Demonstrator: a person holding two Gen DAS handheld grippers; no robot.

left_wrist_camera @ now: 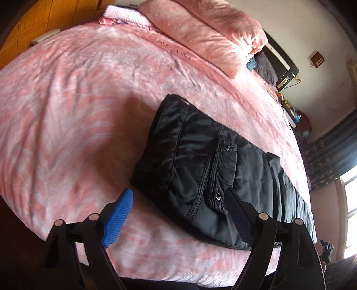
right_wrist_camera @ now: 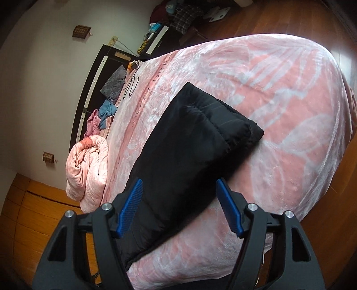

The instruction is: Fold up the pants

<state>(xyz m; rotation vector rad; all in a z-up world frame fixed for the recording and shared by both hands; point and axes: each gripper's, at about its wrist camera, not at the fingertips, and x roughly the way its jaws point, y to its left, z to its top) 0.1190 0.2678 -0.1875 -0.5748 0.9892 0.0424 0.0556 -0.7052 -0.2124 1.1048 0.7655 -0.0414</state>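
Note:
Black padded pants lie folded in a long strip on the pink blanket. In the left wrist view their waist end, with snap buttons and a stitched flap, faces me. My left gripper hangs open just over the near corner of that end. Its blue left pad is over the blanket and its other finger is over the fabric. In the right wrist view the pants run away from me to a doubled-over far end. My right gripper is open above them, and its pads do not pinch the cloth.
A rolled pink quilt and loose clothes lie near the dark headboard. A folded pink duvet sits at the far side of the bed. Wooden floor surrounds the bed, and a cluttered low shelf stands by the wall.

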